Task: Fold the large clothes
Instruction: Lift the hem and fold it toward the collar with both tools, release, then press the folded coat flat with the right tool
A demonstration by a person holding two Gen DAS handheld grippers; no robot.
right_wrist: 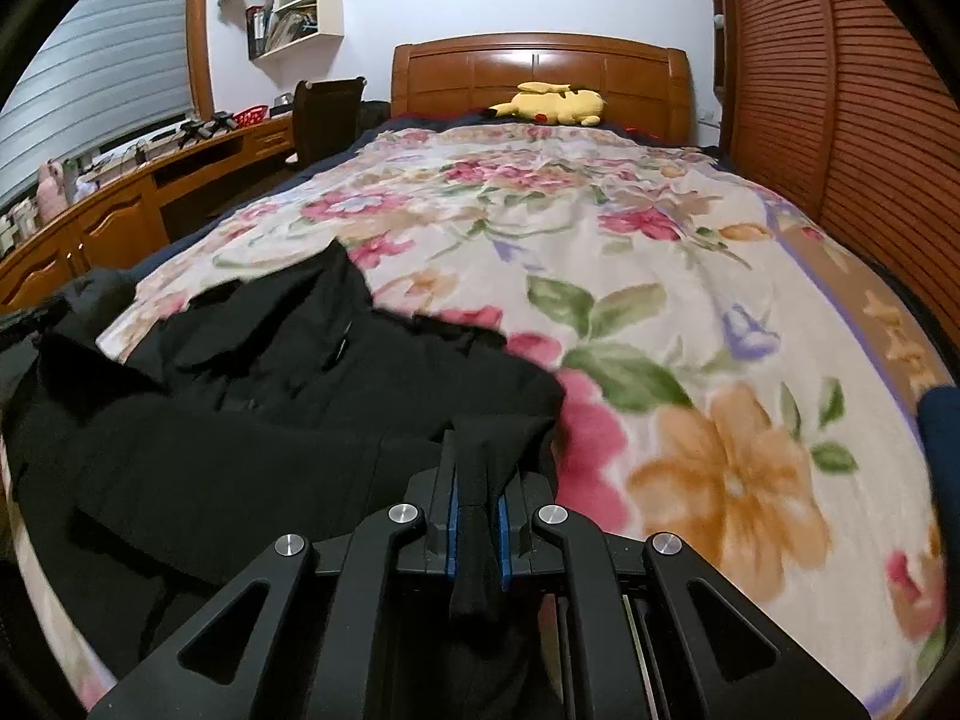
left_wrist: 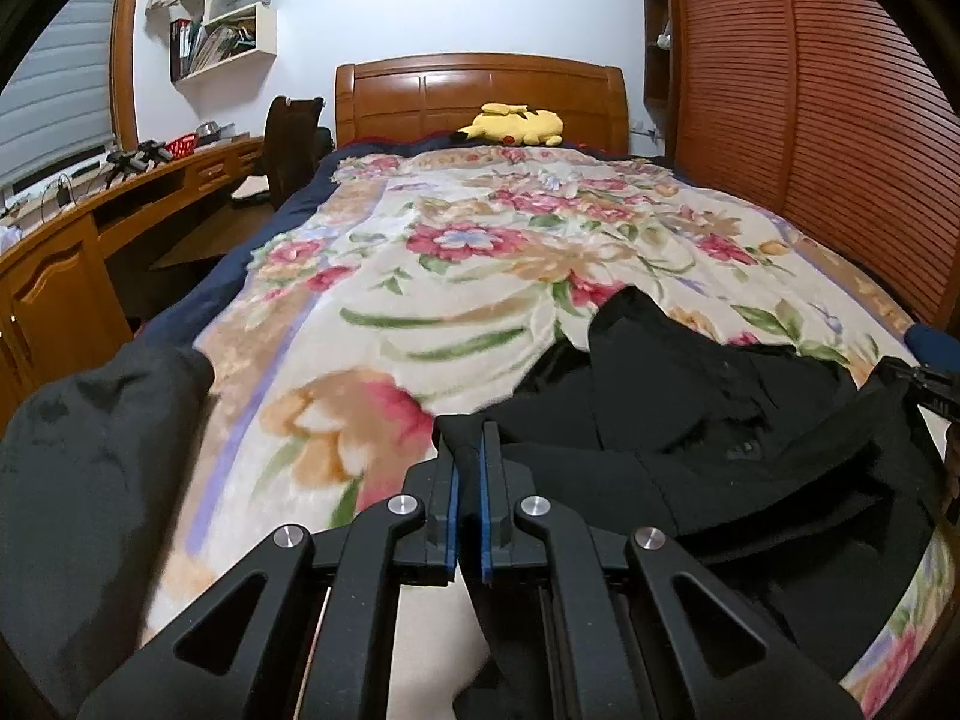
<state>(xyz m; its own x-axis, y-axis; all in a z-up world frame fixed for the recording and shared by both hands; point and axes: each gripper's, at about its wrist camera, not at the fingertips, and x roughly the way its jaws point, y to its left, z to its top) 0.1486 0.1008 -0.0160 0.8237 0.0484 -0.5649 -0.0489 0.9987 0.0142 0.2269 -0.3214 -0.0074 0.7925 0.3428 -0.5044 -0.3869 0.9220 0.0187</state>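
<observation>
Black garment lies crumpled on the floral blanket at the foot of the bed. Left gripper clamped on one edge; right gripper clamped on another fold. Yellow plush toy by headboard.

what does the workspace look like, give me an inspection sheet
surface: bed with floral blanket, mostly bare.
job's things: black garment lies rumpled at the near end.
clutter: yellow plush by the headboard; dark cloth at the near left edge.
grippers: left gripper and right gripper both shut on the garment's near edge.
cables: thin wires on the desk, too small to trace.
surroundings: wall shelves, slatted wardrobe, chair.
</observation>
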